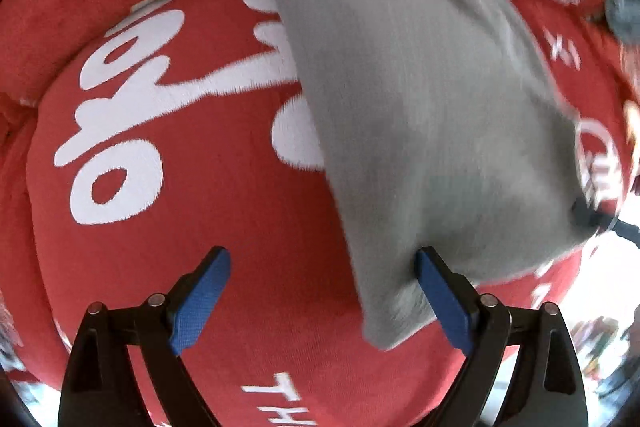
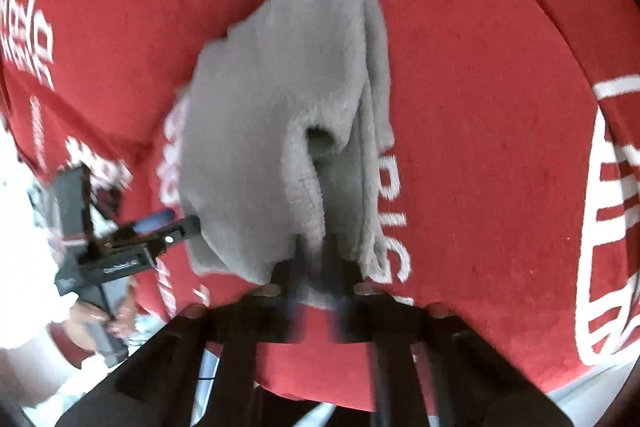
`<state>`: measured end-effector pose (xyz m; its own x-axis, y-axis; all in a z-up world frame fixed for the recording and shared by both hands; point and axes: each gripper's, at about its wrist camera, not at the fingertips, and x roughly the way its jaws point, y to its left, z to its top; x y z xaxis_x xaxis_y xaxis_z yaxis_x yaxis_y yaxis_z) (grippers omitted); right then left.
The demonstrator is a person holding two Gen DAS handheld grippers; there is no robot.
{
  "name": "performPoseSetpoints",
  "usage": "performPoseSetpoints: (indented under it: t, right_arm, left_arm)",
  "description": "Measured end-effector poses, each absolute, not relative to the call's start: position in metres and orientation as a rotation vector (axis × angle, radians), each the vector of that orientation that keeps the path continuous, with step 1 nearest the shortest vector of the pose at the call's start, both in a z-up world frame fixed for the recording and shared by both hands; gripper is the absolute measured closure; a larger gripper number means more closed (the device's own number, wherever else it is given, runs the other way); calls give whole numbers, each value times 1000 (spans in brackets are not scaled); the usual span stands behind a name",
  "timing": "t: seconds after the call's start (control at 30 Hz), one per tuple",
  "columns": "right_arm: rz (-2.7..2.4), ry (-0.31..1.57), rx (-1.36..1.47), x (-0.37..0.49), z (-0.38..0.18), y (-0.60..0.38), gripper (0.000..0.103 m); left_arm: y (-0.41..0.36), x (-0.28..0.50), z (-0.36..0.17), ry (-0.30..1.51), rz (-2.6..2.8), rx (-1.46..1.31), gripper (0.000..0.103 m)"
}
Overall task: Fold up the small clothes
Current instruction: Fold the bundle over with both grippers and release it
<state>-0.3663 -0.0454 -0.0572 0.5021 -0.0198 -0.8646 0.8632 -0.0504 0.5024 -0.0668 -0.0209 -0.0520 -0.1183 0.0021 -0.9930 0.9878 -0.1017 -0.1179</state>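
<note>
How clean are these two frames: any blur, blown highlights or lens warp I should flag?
Left wrist view: the grey cloth is smeared by motion, the left tool stays sharp, the red cushion bulges from fisheye warp, and the lower right corner is blown out white. Right wrist view: blur is heavier, softening the right tool and the white print, with glare washing out the left edge.

A small grey cloth (image 1: 424,115) of soft, fuzzy fabric is seen across the middle and right of the left wrist view, folded into a flat four-cornered shape over a red surface. In the right wrist view the same cloth (image 2: 280,131) is seen in the middle of the frame, hanging in loose folds, with its lower edge bunched together at the bottom.
</note>
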Motion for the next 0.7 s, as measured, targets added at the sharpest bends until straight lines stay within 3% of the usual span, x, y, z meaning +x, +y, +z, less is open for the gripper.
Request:
performPoseSetpoints:
  t: [0.13, 0.27, 0.57, 0.7]
  right_arm:
    - [-920, 859, 1444, -373, -78, -39, 97]
    - [-930, 784, 1519, -386, -91, -35, 96]
    - [-1084, 895, 1451, -384, -64, -36, 92]
    - [-1140, 796, 1440, -396, -43, -51, 92]
  left_arm:
    - [-7, -58, -67, 1329, -1378, 1193, 9]
    - [1, -57, -68, 1293, -1396, 1211, 7]
    - [5, -57, -33, 1203, -1345, 1186, 7]
    - [-19, -51, -11, 1215, -1342, 1031, 8]
